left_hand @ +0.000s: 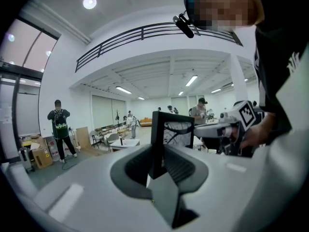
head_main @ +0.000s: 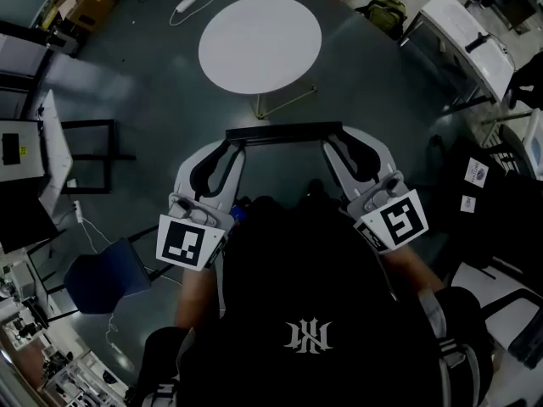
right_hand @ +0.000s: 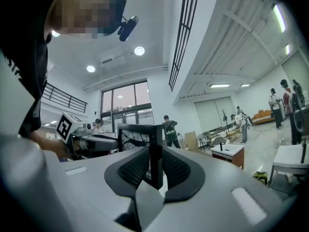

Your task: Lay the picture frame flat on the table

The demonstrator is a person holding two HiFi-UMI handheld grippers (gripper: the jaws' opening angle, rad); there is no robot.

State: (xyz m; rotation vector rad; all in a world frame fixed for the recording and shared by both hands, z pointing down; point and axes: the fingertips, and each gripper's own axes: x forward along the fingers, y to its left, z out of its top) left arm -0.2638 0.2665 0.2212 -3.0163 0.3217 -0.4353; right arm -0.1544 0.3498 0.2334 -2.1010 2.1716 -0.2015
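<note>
The picture frame (head_main: pixel 284 132), black-rimmed, hangs in the air in front of the person and shows edge-on as a dark bar in the head view. My left gripper (head_main: pixel 231 147) is shut on its left side and my right gripper (head_main: pixel 334 146) on its right side. In the left gripper view the frame's (left_hand: pixel 174 128) upright edge is clamped between the dark pads (left_hand: pixel 135 164). The right gripper view shows the frame's (right_hand: pixel 137 137) other edge pinched between its pads (right_hand: pixel 177 170). The round white table (head_main: pixel 260 42) stands beyond and below the frame.
A blue chair (head_main: pixel 102 274) stands at the lower left and white desks (head_main: pixel 467 32) at the upper right. A power strip (head_main: pixel 187 3) and a green backpack (head_main: pixel 382 12) lie on the dark floor. Several people stand about the hall (left_hand: pixel 59 129).
</note>
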